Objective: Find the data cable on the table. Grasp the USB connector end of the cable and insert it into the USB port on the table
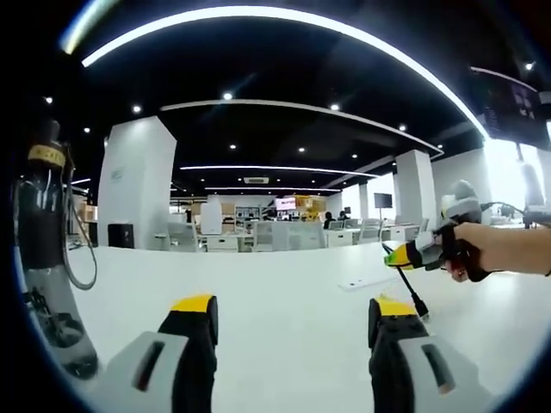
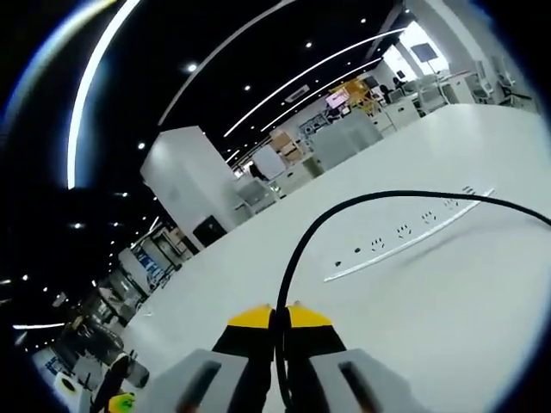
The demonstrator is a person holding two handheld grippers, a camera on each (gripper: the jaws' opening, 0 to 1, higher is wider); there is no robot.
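1. Noted white bench (image 1: 258, 275) spreading ahead of both claws.
2. Observed dark bottle-like object (image 1: 43, 249) at far left, well apart from the working path.
3. Found power strip (image 2: 413, 234) lying flat ahead and right of right claw (image 2: 277, 318), long axis slanting across that heading; socket detail too small to judge.
4. Found cable (image 2: 344, 206) pinched in closed right claw, arcing forward over the strip.
5. Found left claw (image 1: 293, 325) open, empty, judged farther from the strip.
6. Saw apparent connector (image 1: 421, 308) hanging below right claw.
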